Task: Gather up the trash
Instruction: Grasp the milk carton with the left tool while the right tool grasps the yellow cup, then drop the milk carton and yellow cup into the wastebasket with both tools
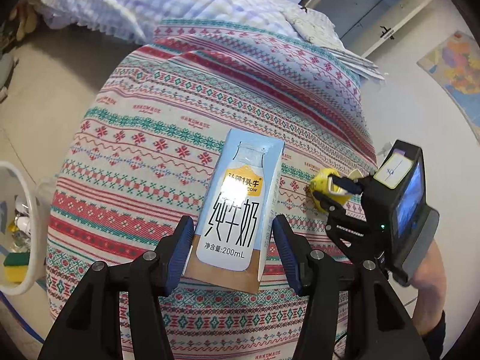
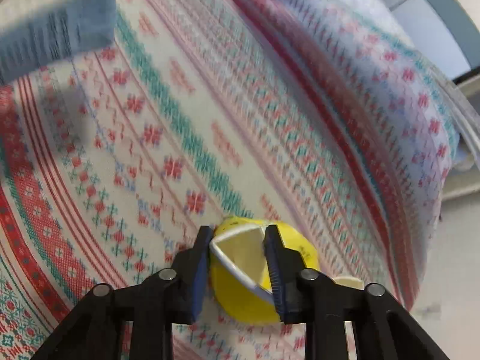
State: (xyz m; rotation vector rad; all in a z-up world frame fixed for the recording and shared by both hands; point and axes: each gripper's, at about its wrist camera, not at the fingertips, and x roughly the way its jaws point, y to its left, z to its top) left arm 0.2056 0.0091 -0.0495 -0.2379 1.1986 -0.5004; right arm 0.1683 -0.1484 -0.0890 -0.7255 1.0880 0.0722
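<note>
Here, low in the left wrist frame, the glossy rectangular milk carton (image 1: 237, 213) is seen flat on the woven patterned bed (image 1: 144, 138), its long axis running forward between the open left fingers (image 1: 180, 249), which flank but hardly touch it, while the right fingers (image 2: 274, 270) are pinched on a crumpled yellow paper cup (image 2: 240, 273) just rightward.

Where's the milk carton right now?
In the left wrist view, the milk carton lies flat on the patterned bedspread, between the open left tongs.

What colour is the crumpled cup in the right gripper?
Yellow outside, white inside; the cup shows best in the right wrist view.
</note>
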